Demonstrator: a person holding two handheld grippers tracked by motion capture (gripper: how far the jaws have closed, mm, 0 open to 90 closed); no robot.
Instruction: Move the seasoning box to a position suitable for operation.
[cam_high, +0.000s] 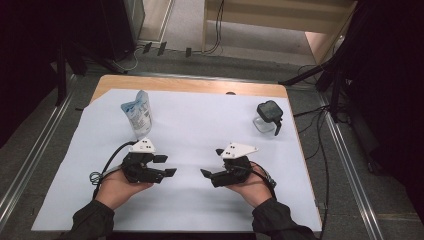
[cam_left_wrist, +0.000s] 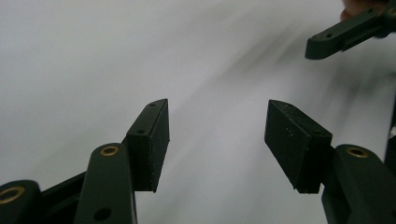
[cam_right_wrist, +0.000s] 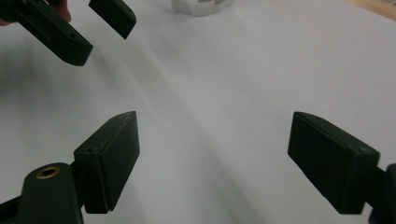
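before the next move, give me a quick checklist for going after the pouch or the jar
1. Left gripper open, nothing between its jaws: ok.
2. Right gripper open, nothing between its jaws: ok.
3. Pouch upright, just beyond the left gripper: ok.
4. Jar upright with its dark lid on, near the table's far right: ok.
5. White sheet between the grippers bare: ok.
6. Pouch sealed: cannot tell.

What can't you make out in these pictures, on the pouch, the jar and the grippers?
- Pouch: print too small to read in the high view; in the right gripper view the top edge cuts it off.
- Jar: contents too small and dim to tell, high view.
- Right gripper: cut off by the left gripper view's corner.
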